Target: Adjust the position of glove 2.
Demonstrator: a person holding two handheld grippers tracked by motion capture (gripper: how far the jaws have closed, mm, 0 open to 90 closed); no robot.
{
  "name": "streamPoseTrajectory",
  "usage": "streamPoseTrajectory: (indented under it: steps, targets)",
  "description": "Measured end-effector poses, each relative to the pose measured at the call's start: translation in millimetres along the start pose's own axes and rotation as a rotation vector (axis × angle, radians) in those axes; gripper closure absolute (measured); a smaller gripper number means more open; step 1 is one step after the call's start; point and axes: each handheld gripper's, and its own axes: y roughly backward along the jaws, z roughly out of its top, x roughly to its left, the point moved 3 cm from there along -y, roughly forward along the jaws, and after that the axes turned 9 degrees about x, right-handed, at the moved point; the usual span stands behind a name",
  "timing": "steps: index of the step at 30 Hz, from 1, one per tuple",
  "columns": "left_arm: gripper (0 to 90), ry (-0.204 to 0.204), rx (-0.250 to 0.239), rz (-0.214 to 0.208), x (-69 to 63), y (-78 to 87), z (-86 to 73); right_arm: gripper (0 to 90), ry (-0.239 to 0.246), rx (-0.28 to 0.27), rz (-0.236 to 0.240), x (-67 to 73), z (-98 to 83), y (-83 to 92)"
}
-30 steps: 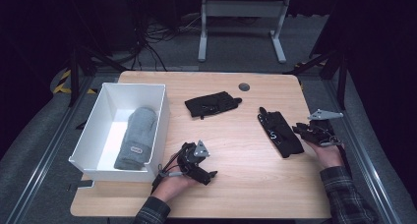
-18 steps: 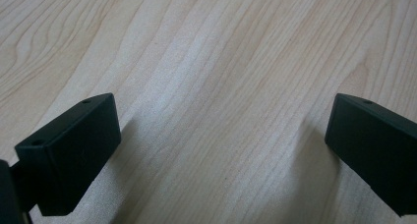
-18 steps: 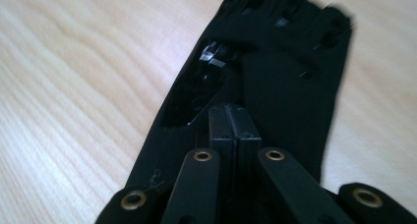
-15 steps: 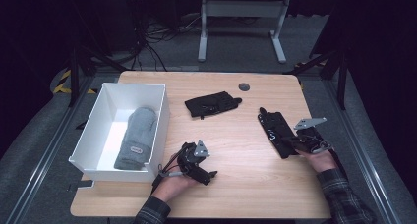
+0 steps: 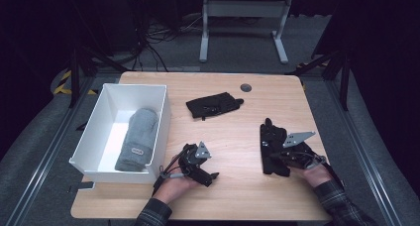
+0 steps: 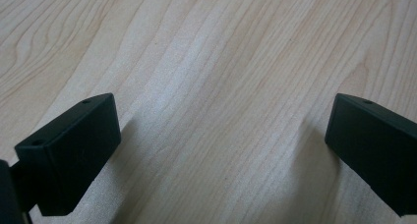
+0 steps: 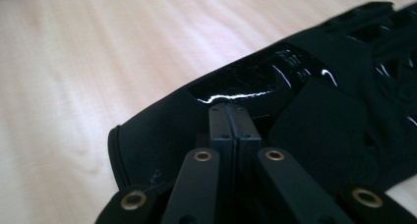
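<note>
**Three gloves on record: one binned, two on the table**

One grey mitten point(image 5: 137, 139) lies inside the white bin point(image 5: 159, 118) at the table's left. One black glove point(image 5: 214, 105) lies on the bare wooden table point(image 5: 237, 196), mid-table toward the far edge, untouched. A second black glove point(image 5: 271, 145) lies flat toward the right edge.

Right gripper point(image 5: 277, 155): over the cuff end of the near glove, its jaws having just closed fully; in the right gripper view the fingertips point(image 7: 229, 120) meet above the fabric, and whether any cloth is pinched cannot be told.

Left gripper point(image 5: 210, 176): resting beside the bin, jaws wide apart over bare wood, holding nothing.

Status, as judged: roughly one third sorted; both black gloves remain outside the bin.
</note>
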Motion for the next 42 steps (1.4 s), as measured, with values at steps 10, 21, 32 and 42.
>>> streamPoseTrajectory:
  steps: [10,21,32,42]
  targets:
    - [0.6,0.0,0.0,0.0,0.0,0.0,0.0,90.0,0.102,0.013,0.081,39.4,-6.5,3.3]
    - [0.3,-0.002,-0.001,-0.001,0.0,-0.4,0.4,80.2,0.12,-0.047,0.102,53.6,-10.4,14.4]
    - [0.1,-0.005,0.001,-0.001,0.2,-0.6,0.7,42.8,-0.124,-0.128,-0.125,-5.8,-23.0,21.5]
    - [8.9,0.03,0.011,0.016,2.5,2.0,5.1,27.4,-0.238,-0.109,-0.216,-41.7,-50.5,11.9]
